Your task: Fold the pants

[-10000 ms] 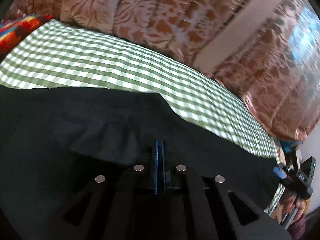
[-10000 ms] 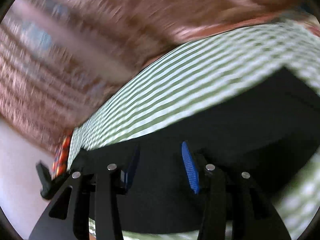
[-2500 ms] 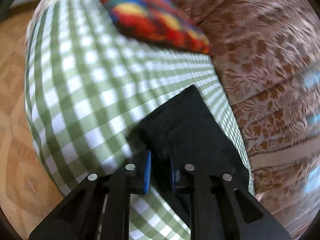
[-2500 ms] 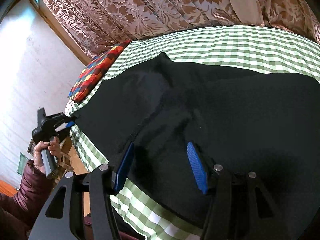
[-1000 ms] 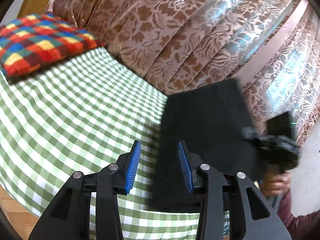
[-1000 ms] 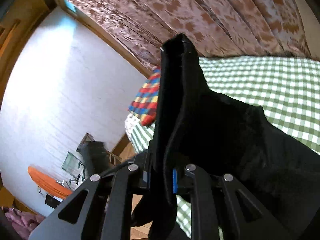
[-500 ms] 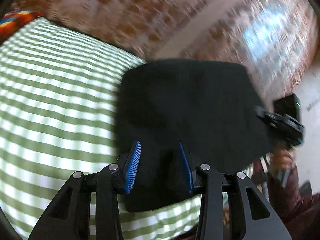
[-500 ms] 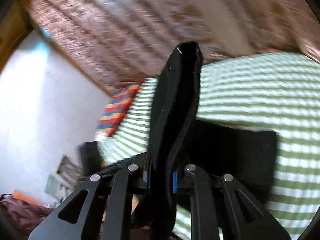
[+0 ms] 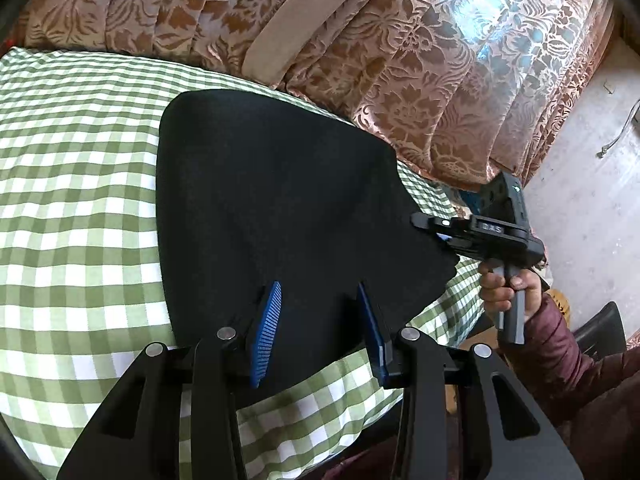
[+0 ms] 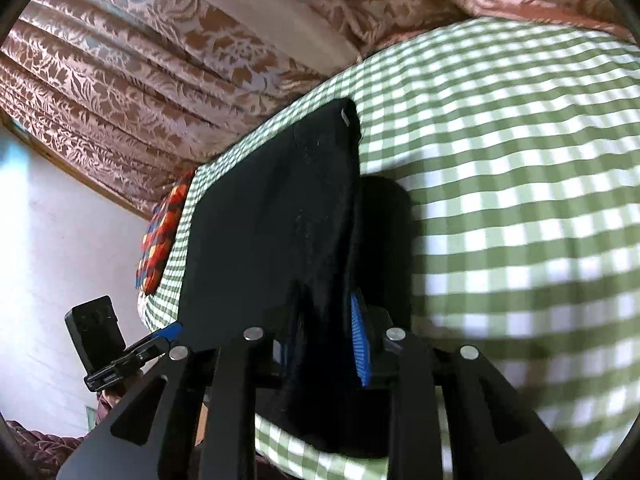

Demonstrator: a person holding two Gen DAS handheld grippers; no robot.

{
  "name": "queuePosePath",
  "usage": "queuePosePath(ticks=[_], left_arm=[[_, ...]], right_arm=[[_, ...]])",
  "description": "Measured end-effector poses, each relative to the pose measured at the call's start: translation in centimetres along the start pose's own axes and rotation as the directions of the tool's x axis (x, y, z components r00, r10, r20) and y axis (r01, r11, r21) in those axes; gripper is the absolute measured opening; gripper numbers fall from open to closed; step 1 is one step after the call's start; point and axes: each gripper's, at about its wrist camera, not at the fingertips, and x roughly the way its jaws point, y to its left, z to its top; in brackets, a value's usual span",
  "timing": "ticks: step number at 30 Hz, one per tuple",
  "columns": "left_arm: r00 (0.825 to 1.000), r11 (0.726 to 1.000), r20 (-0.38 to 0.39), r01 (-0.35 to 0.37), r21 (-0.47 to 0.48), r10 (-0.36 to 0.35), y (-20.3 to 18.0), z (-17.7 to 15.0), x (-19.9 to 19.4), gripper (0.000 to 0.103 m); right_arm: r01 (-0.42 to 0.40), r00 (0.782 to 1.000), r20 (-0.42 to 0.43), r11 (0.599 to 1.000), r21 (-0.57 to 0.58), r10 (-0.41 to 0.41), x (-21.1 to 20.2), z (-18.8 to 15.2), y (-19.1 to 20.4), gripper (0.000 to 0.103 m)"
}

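The bed (image 9: 72,184) under its green-and-white checked sheet fills most of both my views, running from the left edge to the lower middle of the left wrist frame and across the whole right half of the right wrist frame. Behind it, brown flowered curtains (image 9: 360,40) cover the top of each picture.

The black pants (image 9: 272,200) lie folded on the sheet, a dark block in the middle of the left wrist frame, its near edge reaching toward the bed's front edge. In the right wrist frame the same pants (image 10: 272,220) stretch from the centre up to a corner in the upper middle.

A patchwork cushion (image 10: 160,232) in red, orange and blue sits at the far end of the bed, mid left of the right wrist frame.

My left gripper (image 9: 318,332) hangs over the near part of the pants at lower centre, its blue pads parted and gripping nothing.

My right gripper (image 10: 324,344) sits at the lower centre of its own frame with a fold of the pants standing between the pads. The jaws have just been opening; the right pad looks to stand slightly off the cloth, though the left pad is hidden by the fold, so I cannot be sure the grip is fully released. From the left wrist frame, that gripper (image 9: 444,232) touches the pants' right corner, held by my right hand (image 9: 508,288) in a maroon sleeve (image 9: 560,356).
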Motion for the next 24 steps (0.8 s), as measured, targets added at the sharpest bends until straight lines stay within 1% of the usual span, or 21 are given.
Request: queuePosePath(ticks=[3, 7, 10, 12, 14, 17, 18, 19, 20, 22, 24], left_arm=[[1.0, 1.0, 0.005, 0.011, 0.014, -0.011, -0.4, 0.0, -0.4, 0.038], [0.999, 0.999, 0.025, 0.04, 0.023, -0.041, -0.8, 0.3, -0.7, 0.038], [0.998, 0.998, 0.034, 0.048, 0.033, -0.049, -1.1, 0.5, -0.7, 0.038], [0.998, 0.998, 0.04, 0.046, 0.037, -0.048, -1.2, 0.6, -0.8, 0.038], [0.998, 0.999, 0.047, 0.037, 0.034, -0.039, -1.1, 0.7, -0.8, 0.038], [0.998, 0.999, 0.054, 0.025, 0.027, -0.027, -0.7, 0.8, -1.0, 0.038], [0.998, 1.0, 0.056, 0.019, 0.024, -0.021, -0.6, 0.7, -1.0, 0.038], [0.998, 1.0, 0.057, 0.013, 0.023, -0.014, -0.5, 0.7, -1.0, 0.038], [0.998, 1.0, 0.058, 0.009, 0.022, -0.01, -0.5, 0.7, -1.1, 0.038], [0.998, 1.0, 0.067, 0.006, 0.024, -0.007, -0.6, 0.8, -1.4, 0.038], [0.997, 0.999, 0.074, 0.013, 0.039, -0.016, -0.8, 0.7, -1.9, 0.038]], right_arm=[[-0.02, 0.999, 0.028, 1.0, 0.018, 0.02, -2.7, -1.6, 0.4, 0.024], [-0.064, 0.998, 0.027, 0.997, 0.037, 0.063, -5.3, -4.5, 2.0, 0.024], [-0.073, 0.997, 0.01, 0.995, 0.072, 0.073, -5.0, -5.3, 2.5, 0.033], [-0.073, 0.997, 0.007, 0.993, 0.094, 0.073, -4.4, -5.7, 2.6, 0.033], [-0.084, 0.996, 0.009, 0.988, 0.131, 0.083, -3.6, -5.5, 2.1, 0.033], [-0.074, 0.997, 0.007, 0.983, 0.168, 0.073, -2.4, -4.9, 1.4, 0.033], [-0.076, 0.997, 0.01, 0.981, 0.18, 0.076, -2.1, -4.8, 1.1, 0.031], [-0.064, 0.998, 0.01, 0.982, 0.179, 0.064, -1.8, -4.7, 1.1, 0.015], [-0.035, 0.999, 0.007, 0.986, 0.164, 0.034, -1.5, -4.6, 1.4, 0.008], [-0.027, 1.0, 0.006, 0.991, 0.132, 0.026, -1.7, -4.8, 1.9, 0.007], [-0.036, 0.999, 0.012, 0.997, 0.066, 0.036, -2.8, -5.2, 3.0, 0.007]])
